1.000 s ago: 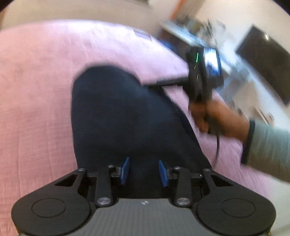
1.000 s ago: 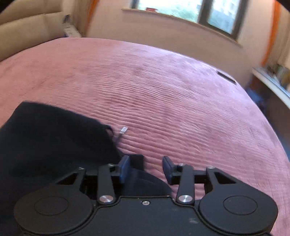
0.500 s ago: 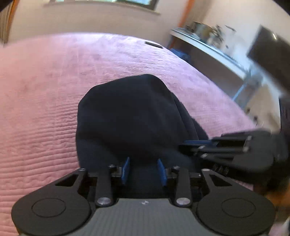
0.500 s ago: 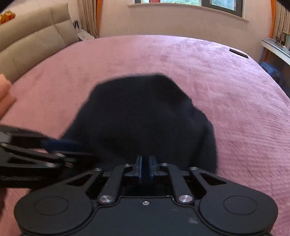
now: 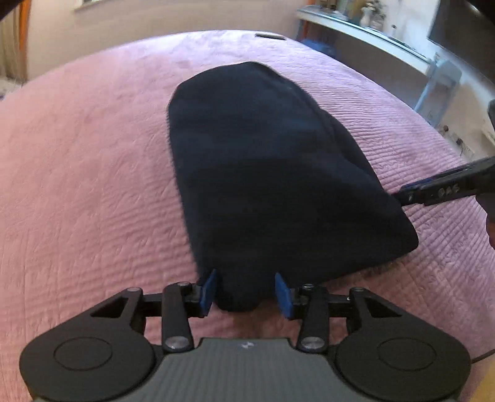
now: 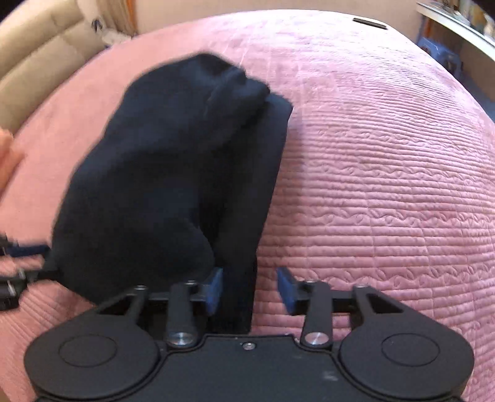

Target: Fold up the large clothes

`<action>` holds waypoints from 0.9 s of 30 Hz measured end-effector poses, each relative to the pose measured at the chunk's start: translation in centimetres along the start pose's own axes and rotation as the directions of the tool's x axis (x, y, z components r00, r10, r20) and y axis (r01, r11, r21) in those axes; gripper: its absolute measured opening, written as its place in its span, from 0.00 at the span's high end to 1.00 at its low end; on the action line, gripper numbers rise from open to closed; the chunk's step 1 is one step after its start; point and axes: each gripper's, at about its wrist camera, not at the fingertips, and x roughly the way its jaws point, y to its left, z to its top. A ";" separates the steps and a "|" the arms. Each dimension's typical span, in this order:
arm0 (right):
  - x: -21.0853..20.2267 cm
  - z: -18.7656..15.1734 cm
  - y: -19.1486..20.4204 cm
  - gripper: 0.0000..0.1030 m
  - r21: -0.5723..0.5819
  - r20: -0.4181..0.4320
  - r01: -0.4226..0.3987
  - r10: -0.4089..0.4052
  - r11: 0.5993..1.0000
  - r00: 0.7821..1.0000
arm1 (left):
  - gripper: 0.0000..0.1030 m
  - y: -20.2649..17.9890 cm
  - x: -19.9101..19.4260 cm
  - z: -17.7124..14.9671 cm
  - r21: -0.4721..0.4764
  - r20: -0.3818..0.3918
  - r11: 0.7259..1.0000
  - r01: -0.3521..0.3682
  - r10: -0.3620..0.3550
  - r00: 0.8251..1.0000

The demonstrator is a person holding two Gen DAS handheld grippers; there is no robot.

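A dark navy garment (image 5: 266, 173) lies folded in a long bundle on the pink quilted bed (image 5: 86, 185). My left gripper (image 5: 246, 290) is open, its blue pads on either side of the garment's near end. My right gripper (image 6: 250, 286) is open too, with the garment's right edge (image 6: 173, 173) lying between its fingers. The right gripper's fingers (image 5: 445, 188) show at the garment's right side in the left wrist view. The left gripper shows at the far left edge of the right wrist view (image 6: 12, 272).
A beige padded headboard (image 6: 40, 65) stands at the bed's far left. A shelf with small items (image 5: 371, 34) and a dark screen (image 5: 464, 37) run along the right wall. A small dark flat object (image 6: 369, 23) lies at the bed's far edge.
My right gripper, shut on the garment half a second ago, has opened. My left gripper's jaws have widened. The garment now rests stretched out on the bed.
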 end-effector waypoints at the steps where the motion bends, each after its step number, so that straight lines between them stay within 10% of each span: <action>1: -0.1 0.4 -0.4 0.27 0.031 0.003 -0.023 0.023 0.999 1.000 | 0.55 0.6 -0.4 0.0 -0.032 0.005 0.999 0.006 -0.005 1.000; 6: 0.6 1.2 -1.1 0.27 0.115 -0.009 -0.087 0.088 0.990 0.996 | 0.17 3.5 -1.8 2.2 -0.163 0.080 0.986 0.024 -0.011 0.997; 13: -3.6 2.0 -1.3 0.22 0.105 0.142 -0.113 0.098 0.988 0.985 | 0.17 5.2 0.4 5.0 -0.198 0.065 0.974 0.115 -0.104 0.992; 27: 4.7 -0.2 -0.1 0.17 0.135 0.015 -0.145 0.144 0.980 0.989 | 0.17 6.8 7.1 3.1 -0.220 0.002 0.938 0.270 -0.276 0.961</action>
